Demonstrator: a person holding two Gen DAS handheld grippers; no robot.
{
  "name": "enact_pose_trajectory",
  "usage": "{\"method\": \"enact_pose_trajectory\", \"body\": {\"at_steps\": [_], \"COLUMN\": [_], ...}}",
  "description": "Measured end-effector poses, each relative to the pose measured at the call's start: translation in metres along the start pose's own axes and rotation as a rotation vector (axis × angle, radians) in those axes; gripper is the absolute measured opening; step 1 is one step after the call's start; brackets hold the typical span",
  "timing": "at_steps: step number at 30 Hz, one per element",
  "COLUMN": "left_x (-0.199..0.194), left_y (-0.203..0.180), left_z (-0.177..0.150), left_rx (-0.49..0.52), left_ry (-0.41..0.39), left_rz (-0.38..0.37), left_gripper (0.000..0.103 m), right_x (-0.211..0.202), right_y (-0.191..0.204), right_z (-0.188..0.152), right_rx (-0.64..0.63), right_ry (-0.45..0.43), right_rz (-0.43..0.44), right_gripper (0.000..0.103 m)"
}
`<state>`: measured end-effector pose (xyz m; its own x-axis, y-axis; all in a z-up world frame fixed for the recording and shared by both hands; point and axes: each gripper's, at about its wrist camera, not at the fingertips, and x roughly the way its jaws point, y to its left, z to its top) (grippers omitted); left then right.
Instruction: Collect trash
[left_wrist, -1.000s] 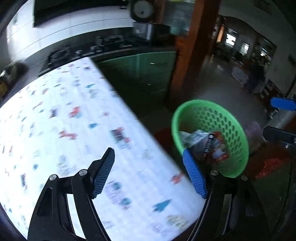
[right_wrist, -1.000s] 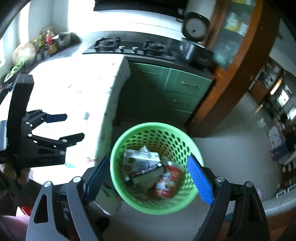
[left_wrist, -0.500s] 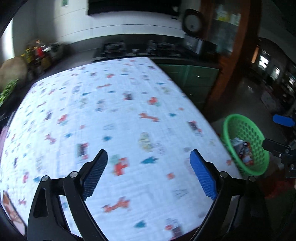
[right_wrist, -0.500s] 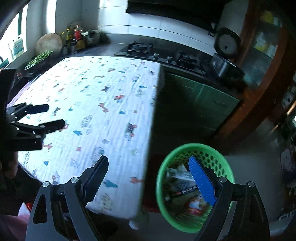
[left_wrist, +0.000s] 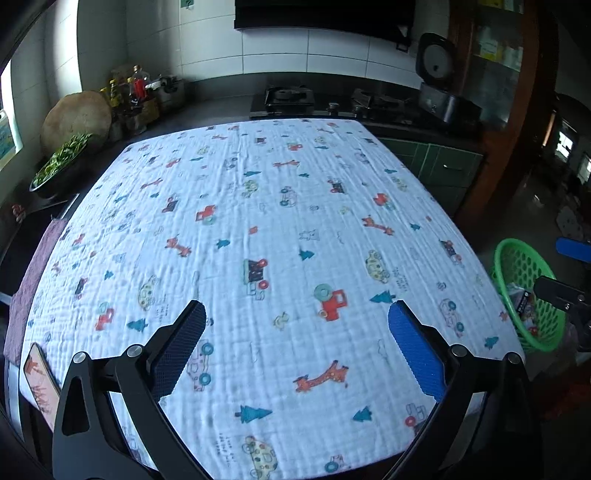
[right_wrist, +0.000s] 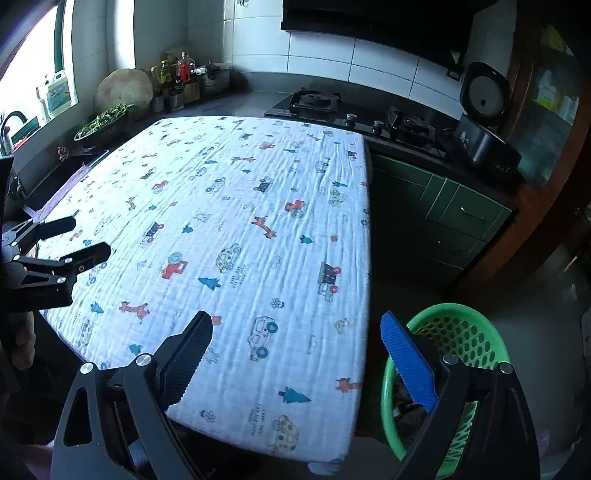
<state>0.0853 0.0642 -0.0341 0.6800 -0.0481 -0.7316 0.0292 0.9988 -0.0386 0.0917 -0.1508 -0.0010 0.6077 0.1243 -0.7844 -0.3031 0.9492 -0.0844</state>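
Trash (left_wrist: 524, 304) in green perforated basket (right_wrist: 476, 343) under my right hand-held gripper (right_wrist: 295, 354), spread, left hand-held gripper (left_wrist: 295, 339) spread over surface (left_wrist: 258, 221).

Contents of the green perforated plastic basket (right_wrist: 476, 343) were mostly hidden behind the right gripper's blue finger (right_wrist: 404, 363), and its lower rim was cut off by the frame edge.

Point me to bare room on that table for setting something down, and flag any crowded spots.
The whole patterned tablecloth shows bare, from the stove-side edge to the near edge under the open left gripper and right gripper. Crowded: the far-left counter with bottles and a bowl of greens, and the green basket, which holds trash.
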Motion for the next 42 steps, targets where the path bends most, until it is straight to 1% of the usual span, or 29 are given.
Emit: {"method": "enact_pose_trajectory", "body": {"at_steps": [7,15,31,42], "left_x": [-0.003,-0.004,-0.01,-0.012], "left_y": [0.006,0.013,0.009,0.007], "left_z": [-0.003,-0.005,-0.007,-0.006], "left_rx": [-0.004,-0.028,-0.018,-0.004], "left_ry": [-0.013,-0.015,-0.017,-0.021], "left_rz": [0.03,0.025,0.012,0.027], "left_gripper": [0.098,0.098,0.098,0.098], "right_x": [0.002,0.003,-0.006,-0.005], "right_y": [0.003,0.008,0.014,0.012], "right_z": [-0.001,-0.005,-0.006,-0.007], "right_rx": [0.033,0.052,0.054,0.06], "right_ry": [0.006,0.016,0.005,0.003], "right_rz": [0.02,0.033,0.039,0.037], "right_gripper": [0.091,0.091,0.091,0.091]}}
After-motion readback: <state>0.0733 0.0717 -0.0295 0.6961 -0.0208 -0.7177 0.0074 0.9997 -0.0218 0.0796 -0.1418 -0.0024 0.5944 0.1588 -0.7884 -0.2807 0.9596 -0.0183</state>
